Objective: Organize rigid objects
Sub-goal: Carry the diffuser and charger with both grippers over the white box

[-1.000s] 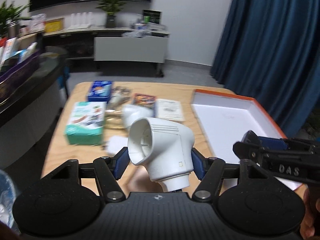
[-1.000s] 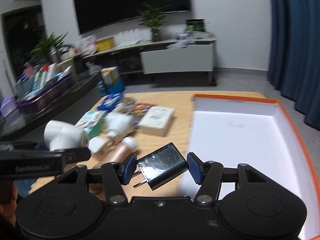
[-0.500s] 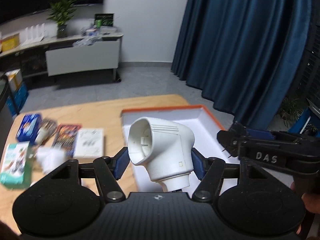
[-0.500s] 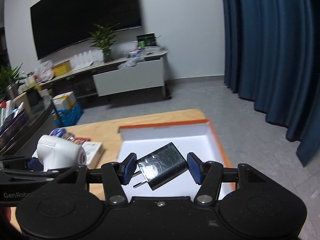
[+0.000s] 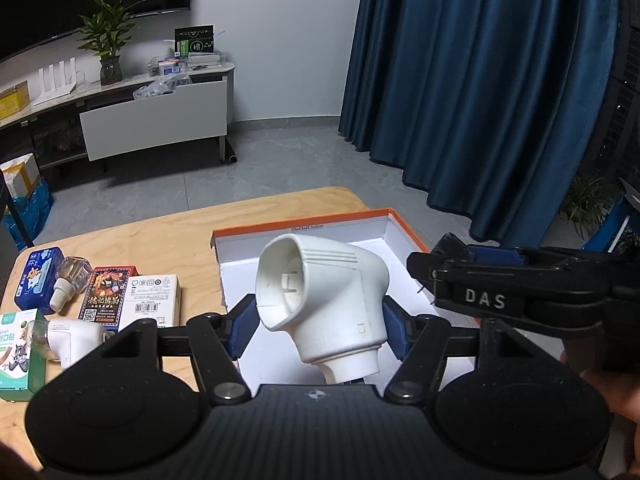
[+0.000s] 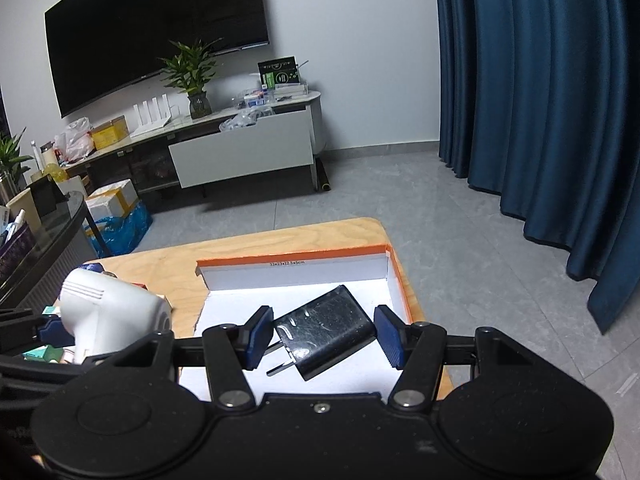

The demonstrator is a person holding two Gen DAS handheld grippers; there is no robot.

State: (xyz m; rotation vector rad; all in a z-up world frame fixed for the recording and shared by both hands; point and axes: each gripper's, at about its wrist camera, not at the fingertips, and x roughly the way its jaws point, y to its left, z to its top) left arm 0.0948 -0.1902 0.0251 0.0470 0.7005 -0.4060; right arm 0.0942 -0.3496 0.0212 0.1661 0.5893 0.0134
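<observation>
My left gripper (image 5: 316, 330) is shut on a white elbow-shaped plastic device (image 5: 324, 296) and holds it over the near left part of the white box with orange rim (image 5: 300, 227). My right gripper (image 6: 324, 336) is shut on a black plug adapter (image 6: 324, 330), prongs pointing left, above the same box (image 6: 292, 258). The white device also shows at the left of the right wrist view (image 6: 108, 312). The right gripper shows from the side in the left wrist view (image 5: 472, 280).
On the wooden table (image 5: 160, 228) left of the box lie a blue pack (image 5: 38, 276), a clear bottle (image 5: 70, 280), a dark card box (image 5: 104, 294), a white carton (image 5: 152, 300), another white device (image 5: 74, 336) and a green box (image 5: 18, 348). Blue curtains hang at the right.
Both grippers have swung right, from over the cluttered left side of the table to over the white box, each still holding its object.
</observation>
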